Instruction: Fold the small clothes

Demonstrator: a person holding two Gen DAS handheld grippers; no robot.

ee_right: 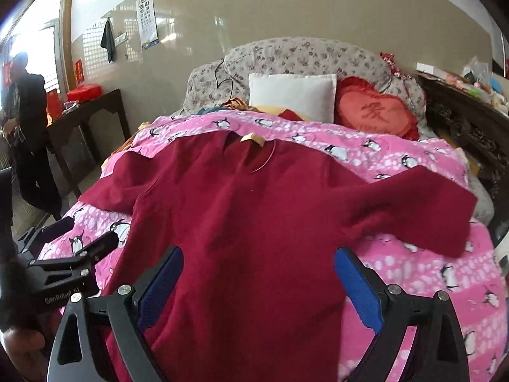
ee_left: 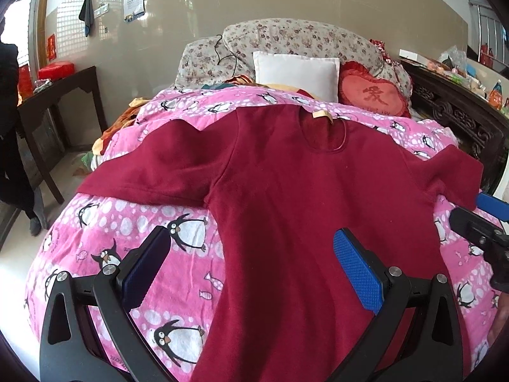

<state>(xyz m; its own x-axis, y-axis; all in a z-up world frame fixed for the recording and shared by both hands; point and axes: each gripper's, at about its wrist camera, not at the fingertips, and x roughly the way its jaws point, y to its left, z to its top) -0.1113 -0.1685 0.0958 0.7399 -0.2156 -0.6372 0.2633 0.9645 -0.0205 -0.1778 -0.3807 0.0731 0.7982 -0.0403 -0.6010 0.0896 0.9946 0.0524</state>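
The left gripper [ee_left: 251, 261] and the right gripper [ee_right: 259, 273] both hang released, jaws spread, grasping nothing, above the near hem of the dark red shirt [ee_left: 286, 191], which lies flat on the penguin quilt [ee_left: 127, 238], sleeves out toward its side edges. Folding has seemingly not begun; next, each sleeve needs pinching and carrying inward.
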